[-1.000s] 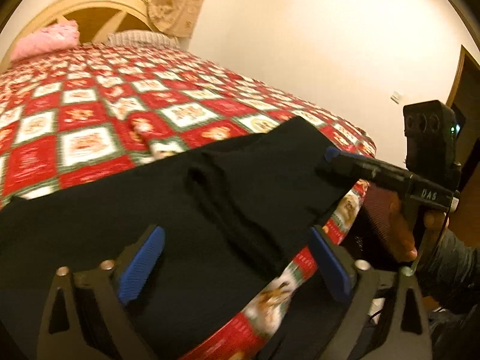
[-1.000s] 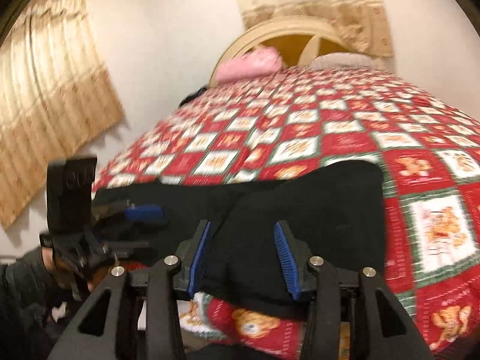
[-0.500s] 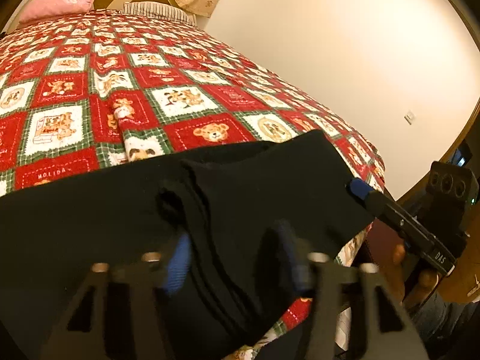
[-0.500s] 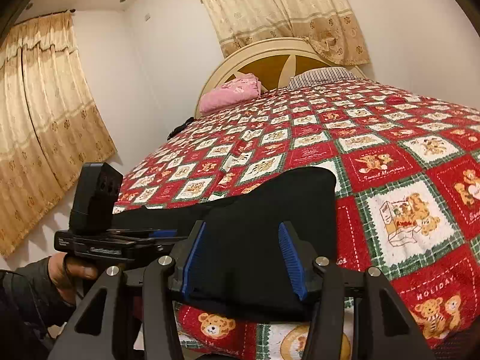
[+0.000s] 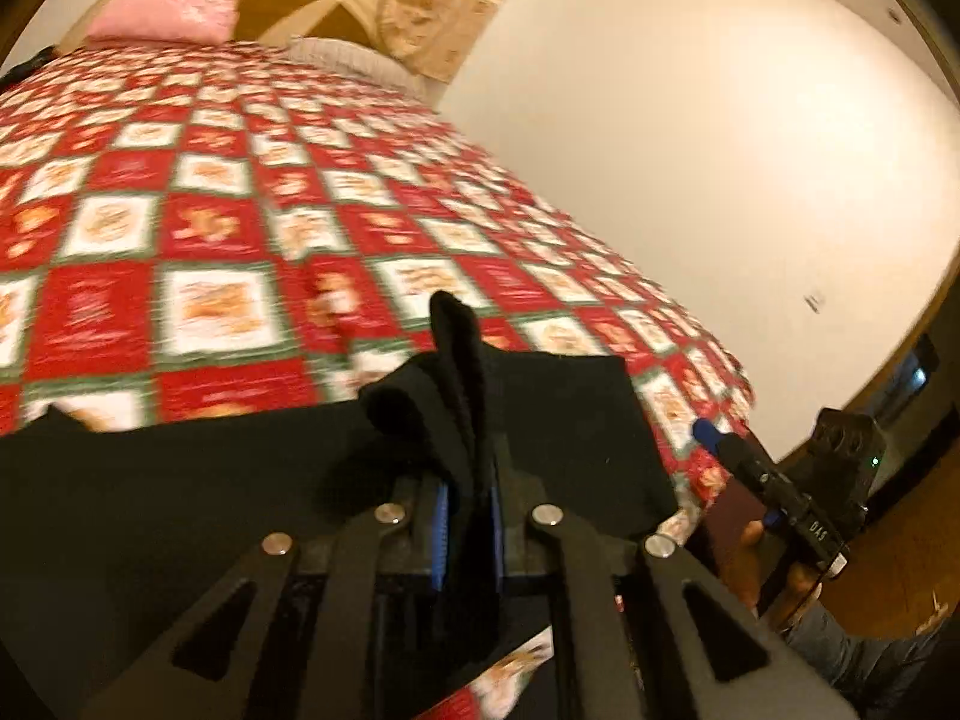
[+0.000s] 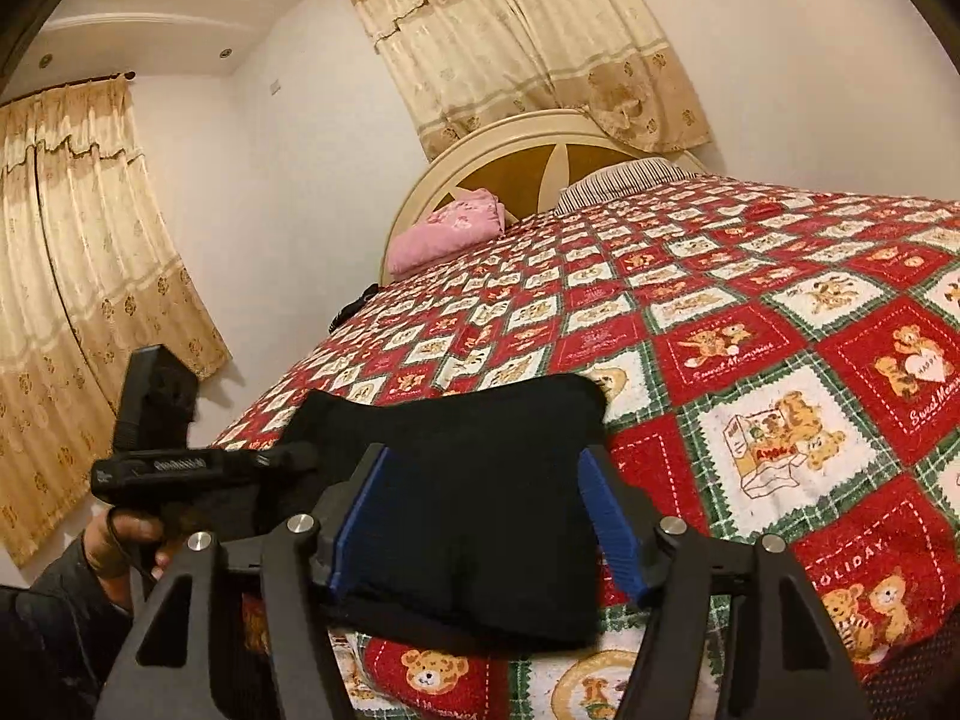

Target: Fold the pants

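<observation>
Black pants (image 5: 180, 480) lie along the near edge of a bed with a red, white and green bear quilt (image 5: 210, 228). My left gripper (image 5: 468, 516) is shut on a bunched fold of the pants, which sticks up between its blue pads. In the right wrist view the pants (image 6: 480, 480) lie flat at the bed edge. My right gripper (image 6: 486, 522) is open, its blue pads either side of the pants' end, just above the cloth. The right gripper (image 5: 780, 492) shows at the left wrist view's right side; the left gripper (image 6: 180, 468) shows at the right wrist view's left.
A pink pillow (image 6: 444, 228) and a striped pillow (image 6: 618, 180) lie by the cream headboard (image 6: 540, 144). Curtains (image 6: 78, 276) hang on the left and back walls. A dark thing (image 6: 354, 306) lies at the bed's far left edge. Wood floor (image 5: 900, 540) lies beside the bed.
My left gripper has closed on a fold of the pants and pulled it up. My right gripper has opened wider and tilted up over the pants' end.
</observation>
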A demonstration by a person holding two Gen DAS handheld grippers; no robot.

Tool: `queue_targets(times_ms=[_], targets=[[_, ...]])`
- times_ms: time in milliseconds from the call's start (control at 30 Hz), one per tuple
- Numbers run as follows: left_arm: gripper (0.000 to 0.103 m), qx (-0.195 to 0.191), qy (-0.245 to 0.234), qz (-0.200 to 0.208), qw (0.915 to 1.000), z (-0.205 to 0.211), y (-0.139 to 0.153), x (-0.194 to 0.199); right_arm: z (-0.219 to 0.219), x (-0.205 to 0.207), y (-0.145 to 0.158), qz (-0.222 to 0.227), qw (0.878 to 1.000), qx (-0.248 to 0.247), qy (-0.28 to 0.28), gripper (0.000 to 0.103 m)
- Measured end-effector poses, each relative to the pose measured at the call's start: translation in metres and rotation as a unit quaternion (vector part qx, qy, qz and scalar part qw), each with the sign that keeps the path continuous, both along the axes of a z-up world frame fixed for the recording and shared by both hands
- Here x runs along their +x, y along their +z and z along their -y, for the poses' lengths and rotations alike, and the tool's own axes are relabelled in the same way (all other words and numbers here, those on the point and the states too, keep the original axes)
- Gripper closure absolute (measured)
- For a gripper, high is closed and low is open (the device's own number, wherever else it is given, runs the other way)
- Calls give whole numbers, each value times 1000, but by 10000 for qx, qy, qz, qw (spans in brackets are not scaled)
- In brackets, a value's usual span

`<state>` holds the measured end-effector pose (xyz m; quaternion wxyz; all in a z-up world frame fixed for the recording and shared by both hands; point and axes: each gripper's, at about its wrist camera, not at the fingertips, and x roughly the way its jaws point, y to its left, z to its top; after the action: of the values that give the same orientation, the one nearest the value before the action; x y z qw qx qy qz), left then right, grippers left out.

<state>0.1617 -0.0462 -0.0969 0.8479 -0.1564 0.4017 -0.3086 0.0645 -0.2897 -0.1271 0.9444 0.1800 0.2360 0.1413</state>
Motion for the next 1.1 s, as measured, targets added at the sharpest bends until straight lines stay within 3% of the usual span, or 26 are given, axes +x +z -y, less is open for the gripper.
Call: queue_targets(times_ms=[300,567,700,867,1100], targets=[[92,91,338,-519,9980,-25,-45,3,-19,2,-6,-111,9992,-227,312,37],[91,177,376,-505,9979,-28,-50,1,-45,1,-13,-206,9941,-628,858,37],[91,127,409,-462,9980,-30,-51,-3,-54,4,-22,-428,9908,-980,823,37],[91,39,483,-375,9981,-41,-45,-5,-50,0,-18,-300,9925,-943,724,37],[91,-32,431,-565,9975,-42,-59,-1,-64,7,-13,-233,9913,-1008,820,37]])
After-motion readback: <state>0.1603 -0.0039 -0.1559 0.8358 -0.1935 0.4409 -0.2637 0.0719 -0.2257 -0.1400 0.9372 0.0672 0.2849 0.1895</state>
